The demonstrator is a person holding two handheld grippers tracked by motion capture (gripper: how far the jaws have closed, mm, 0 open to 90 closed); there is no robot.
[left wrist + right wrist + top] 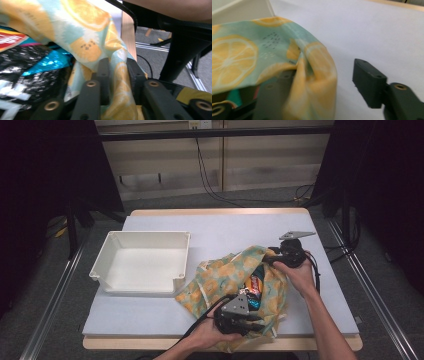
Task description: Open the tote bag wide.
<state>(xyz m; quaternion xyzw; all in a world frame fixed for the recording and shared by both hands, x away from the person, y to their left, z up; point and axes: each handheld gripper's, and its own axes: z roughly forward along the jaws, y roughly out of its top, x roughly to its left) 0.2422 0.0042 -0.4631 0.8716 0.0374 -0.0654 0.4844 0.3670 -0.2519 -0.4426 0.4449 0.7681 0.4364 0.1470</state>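
A cloth bag (225, 275) printed with lemon slices lies on the table, its mouth held apart by both grippers. Shiny snack packets (252, 285) show inside it. At the bag's near edge my left gripper (252, 319) is shut on the fabric; in the left gripper view the cloth (118, 82) is pinched between the jaws of the left gripper (117, 67), with a black and teal packet (37, 67) to their left. At the bag's far rim my right gripper (272, 257) is open. In the right gripper view the rim (312, 65) drapes over one jaw of the right gripper (324, 85).
An empty white plastic bin (145, 262) stands on the left half of the pale table mat (225, 230). The table's wooden front edge (310, 344) is just behind my left hand. Cables run across the floor beyond the table.
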